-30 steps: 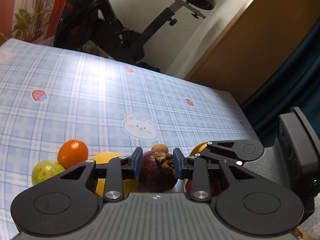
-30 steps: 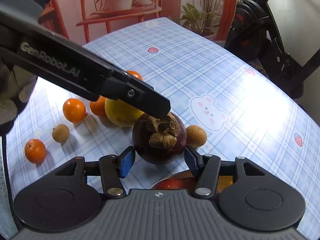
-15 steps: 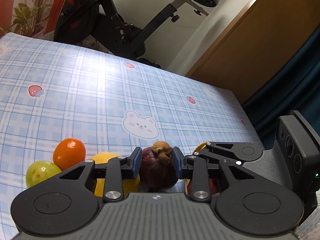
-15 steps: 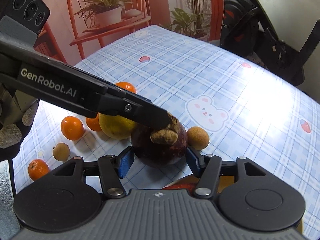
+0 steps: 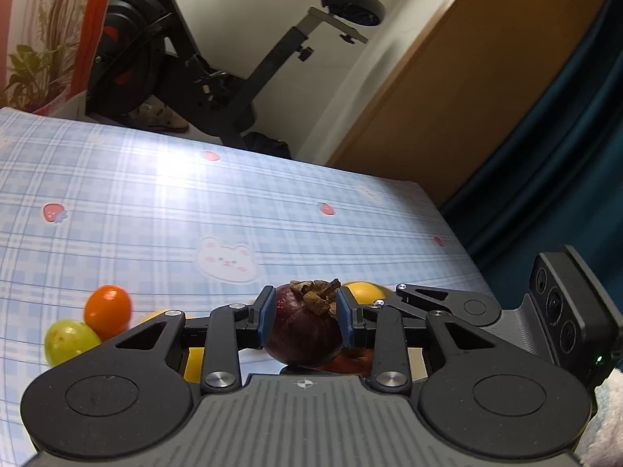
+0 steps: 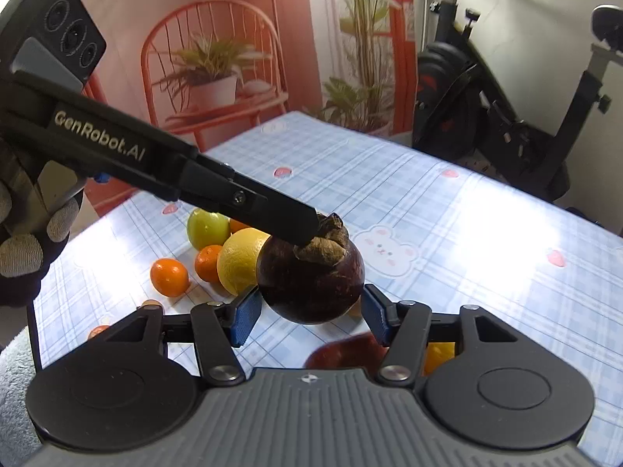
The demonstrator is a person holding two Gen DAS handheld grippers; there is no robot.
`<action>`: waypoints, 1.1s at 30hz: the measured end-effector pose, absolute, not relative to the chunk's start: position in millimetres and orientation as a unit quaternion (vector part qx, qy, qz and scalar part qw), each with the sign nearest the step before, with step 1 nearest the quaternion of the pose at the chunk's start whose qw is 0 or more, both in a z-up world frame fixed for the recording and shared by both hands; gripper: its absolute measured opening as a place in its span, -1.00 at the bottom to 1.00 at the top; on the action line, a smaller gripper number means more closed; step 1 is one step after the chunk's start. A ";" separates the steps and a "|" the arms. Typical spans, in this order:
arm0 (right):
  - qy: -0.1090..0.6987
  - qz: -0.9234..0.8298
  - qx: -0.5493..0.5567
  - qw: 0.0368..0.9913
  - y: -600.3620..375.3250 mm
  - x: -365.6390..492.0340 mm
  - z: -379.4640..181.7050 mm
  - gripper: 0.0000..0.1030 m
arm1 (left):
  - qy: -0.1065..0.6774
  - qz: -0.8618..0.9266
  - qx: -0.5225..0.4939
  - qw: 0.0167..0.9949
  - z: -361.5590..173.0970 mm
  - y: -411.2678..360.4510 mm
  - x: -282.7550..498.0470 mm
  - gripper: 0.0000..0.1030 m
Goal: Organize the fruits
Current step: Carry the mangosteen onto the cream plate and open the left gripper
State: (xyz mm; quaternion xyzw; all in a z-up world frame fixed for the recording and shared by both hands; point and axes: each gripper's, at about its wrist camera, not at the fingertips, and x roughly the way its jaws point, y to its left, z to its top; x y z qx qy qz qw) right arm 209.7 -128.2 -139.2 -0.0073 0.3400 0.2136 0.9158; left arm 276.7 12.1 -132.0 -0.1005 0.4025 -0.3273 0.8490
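Observation:
My left gripper [image 5: 305, 319] is shut on a dark purple mangosteen [image 5: 303, 330] with a dry brown cap and holds it above the table. In the right wrist view the same mangosteen [image 6: 311, 278] hangs between the open fingers of my right gripper [image 6: 309, 317], which do not touch it. The left gripper's black arm [image 6: 163, 171] reaches in from the left. A yellow lemon [image 6: 239, 258], a green fruit [image 6: 206, 227] and small oranges [image 6: 169, 276] lie on the blue plaid tablecloth [image 6: 447, 210]. A red fruit [image 6: 342, 354] and an orange one [image 6: 438, 354] sit under my right gripper.
An exercise bike [image 5: 194, 62] stands past the table's far edge. A wooden door [image 5: 467, 89] and dark blue curtain [image 5: 564, 175] are at the right. A red chair with a potted plant [image 6: 210, 74] stands behind the table.
My left gripper has lifted the mangosteen up off the table. The small brown fruit beside it has dropped out of sight. Both cameras now sit higher.

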 end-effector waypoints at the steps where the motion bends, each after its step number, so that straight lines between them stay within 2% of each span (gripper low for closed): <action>1: 0.334 0.211 -0.005 0.919 -132.1 204.4 -136.7 0.15 | 0.402 -0.330 -0.097 0.849 -128.4 7.8 274.7 -0.33; 10: 0.292 0.168 0.035 0.941 -188.4 150.4 -119.1 0.14 | 0.394 -0.368 -0.032 0.842 -104.4 -65.9 248.7 -0.33; 22: 0.311 0.109 0.049 0.943 -244.2 120.9 -153.0 0.14 | 0.433 -0.384 0.033 0.815 -142.6 -151.7 250.7 -0.33; 33: 0.311 0.086 0.068 0.944 -255.4 140.4 -179.7 0.14 | 0.449 -0.364 0.054 0.814 -158.7 -175.7 265.9 -0.33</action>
